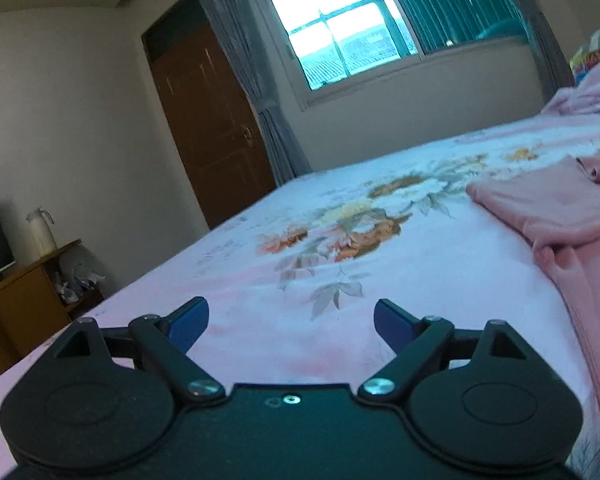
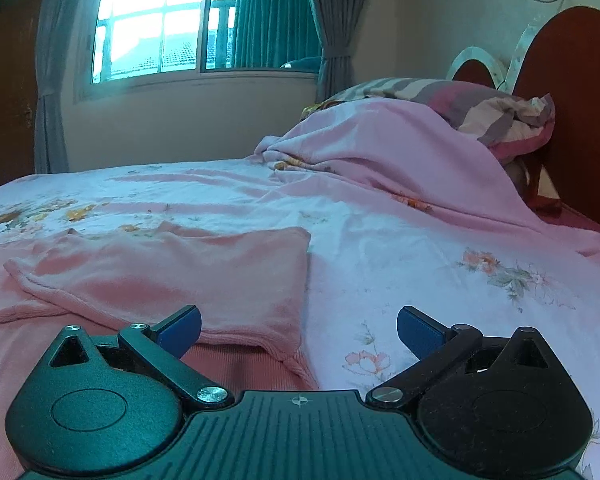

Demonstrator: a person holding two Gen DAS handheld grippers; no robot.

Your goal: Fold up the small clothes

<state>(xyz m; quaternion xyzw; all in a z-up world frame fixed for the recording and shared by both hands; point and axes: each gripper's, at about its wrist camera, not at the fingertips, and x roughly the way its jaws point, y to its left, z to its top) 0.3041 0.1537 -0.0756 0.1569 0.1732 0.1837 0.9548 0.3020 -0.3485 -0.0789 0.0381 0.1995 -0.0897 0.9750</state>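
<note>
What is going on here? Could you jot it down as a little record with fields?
place: bedroom, floral bed sheet
garment: pink garment, one part folded over, lying on the sheet
left gripper: open, empty, over bare sheet, garment to its right
right gripper: open, holding nothing, at the garment's near edge
beyond: pink blanket, striped pillow, window

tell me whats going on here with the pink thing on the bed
A person holding a gripper in each hand is folding a pink garment laid on a floral bedsheet. One part is already folded over the rest. Right now neither gripper holds it: the left gripper has its jaws open over bare sheet, with the garment off to its right, and the right gripper has its jaws open just above the garment's near corner. A pink blanket and a striped pillow lie at the head of the bed.
</note>
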